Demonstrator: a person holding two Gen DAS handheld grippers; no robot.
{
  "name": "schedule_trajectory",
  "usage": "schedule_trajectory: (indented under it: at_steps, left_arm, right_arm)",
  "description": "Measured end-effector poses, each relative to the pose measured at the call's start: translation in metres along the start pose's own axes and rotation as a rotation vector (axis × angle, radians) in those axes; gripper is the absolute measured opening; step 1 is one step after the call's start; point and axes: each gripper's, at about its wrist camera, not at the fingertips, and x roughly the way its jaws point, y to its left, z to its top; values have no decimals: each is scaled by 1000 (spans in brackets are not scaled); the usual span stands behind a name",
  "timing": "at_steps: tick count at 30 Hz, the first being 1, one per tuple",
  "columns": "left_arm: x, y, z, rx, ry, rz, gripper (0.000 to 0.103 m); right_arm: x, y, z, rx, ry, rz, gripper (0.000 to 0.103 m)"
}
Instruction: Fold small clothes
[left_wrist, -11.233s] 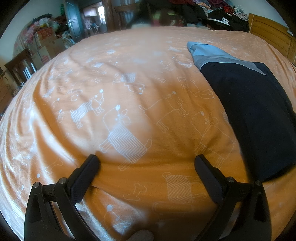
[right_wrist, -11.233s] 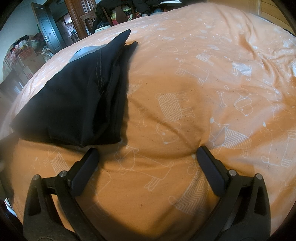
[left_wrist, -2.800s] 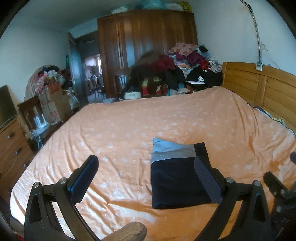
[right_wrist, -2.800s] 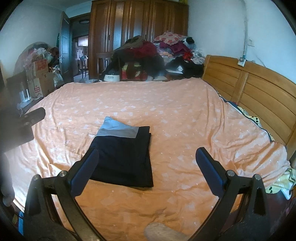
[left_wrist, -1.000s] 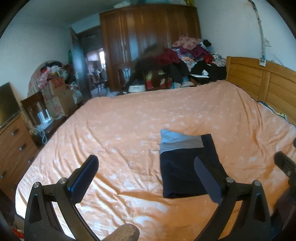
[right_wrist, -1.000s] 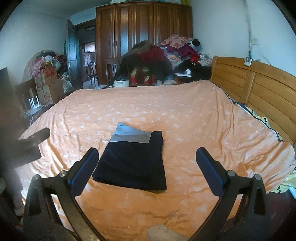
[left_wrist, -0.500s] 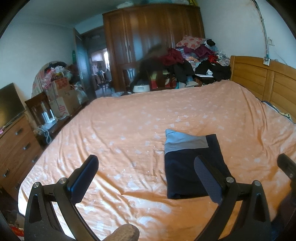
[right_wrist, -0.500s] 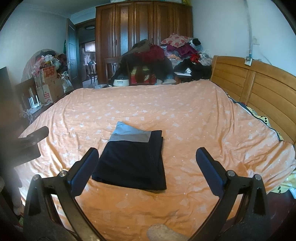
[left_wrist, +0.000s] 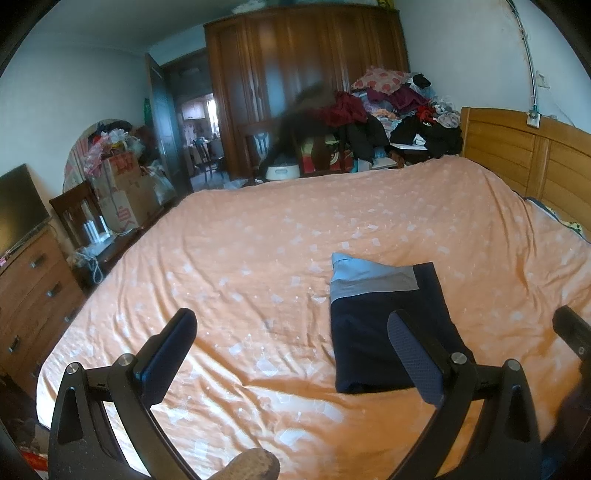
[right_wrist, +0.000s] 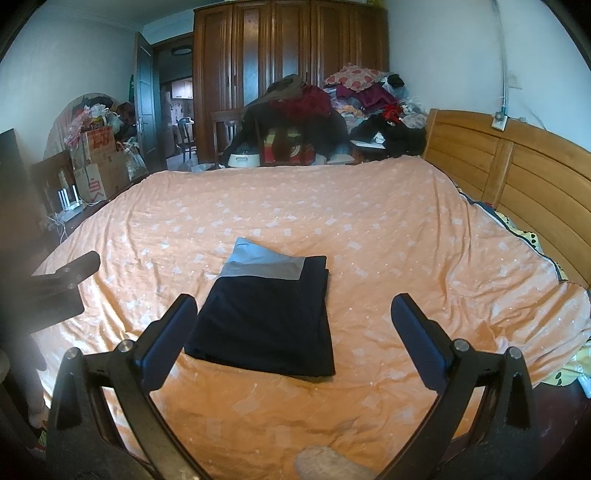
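Now one folded garment (right_wrist: 264, 321) lies on the bed (right_wrist: 388, 236); left claw (left_wrist: 291, 349) and right claw (right_wrist: 293, 330) both gape empty.

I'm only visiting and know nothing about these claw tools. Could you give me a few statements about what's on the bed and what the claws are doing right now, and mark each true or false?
1. A dark folded garment lies flat on the orange bedspread. True.
2. The right claw is clamped on the garment. False: it is open, held above the bed and gripping nothing.
3. The garment has a light blue and grey band at its far end. True.
4. The left claw is shut. False: its fingers are spread wide, with nothing between them.
5. Loose clothes are piled beyond the far side of the bed. True.
6. The wooden headboard is on the left of the right claw's view. False: it is on the right.
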Motion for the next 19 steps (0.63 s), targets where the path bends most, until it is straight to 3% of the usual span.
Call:
schedule_trajectory:
  at_steps: [19]
  left_arm:
    - [7,4,-10,-2,21,-19,103]
  right_arm:
    - [23,12,-4,-9,64,20,103]
